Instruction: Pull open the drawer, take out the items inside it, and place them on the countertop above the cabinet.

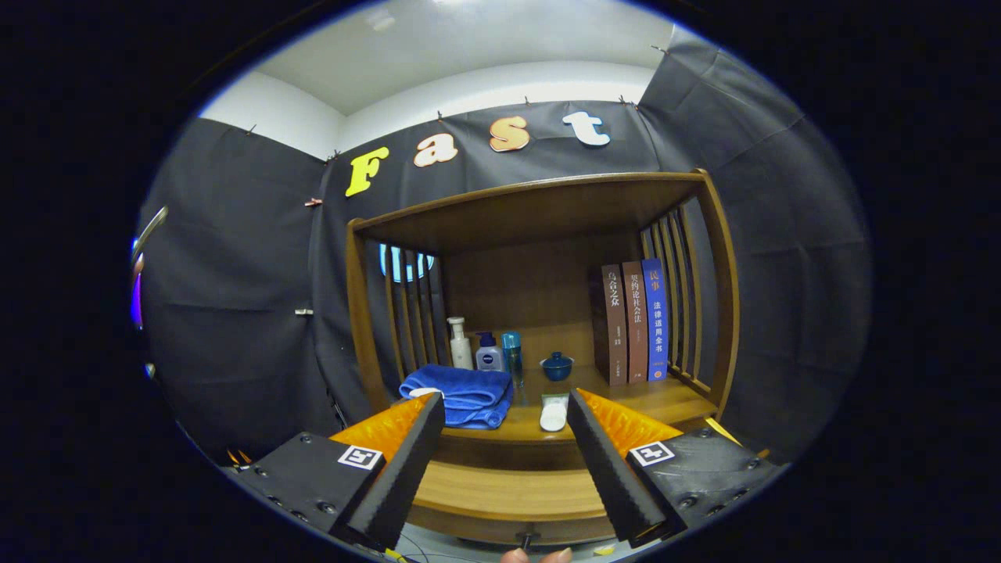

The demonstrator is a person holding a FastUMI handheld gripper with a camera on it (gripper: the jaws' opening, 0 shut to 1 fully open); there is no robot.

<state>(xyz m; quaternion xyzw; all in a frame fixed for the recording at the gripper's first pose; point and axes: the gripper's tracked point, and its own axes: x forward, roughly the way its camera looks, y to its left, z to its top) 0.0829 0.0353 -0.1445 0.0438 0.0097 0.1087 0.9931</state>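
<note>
The tongs (507, 418) stand spread apart, gripping nothing, with fingertips of a person's hand (536, 555) just below them. Between the fingers shows the closed wooden drawer front (508, 491) with its small dark knob (529, 538), set under the wooden worktop (665, 399). Near the worktop's front edge lie a folded blue towel (461, 393) and a small white tube (554, 414). Further back stand a white pump bottle (461, 344), a blue-capped lotion bottle (490, 353), a slim teal bottle (512, 356) and a lidded blue ceramic cup (557, 365). Three upright books (629, 320) lean at the right rear.
</note>
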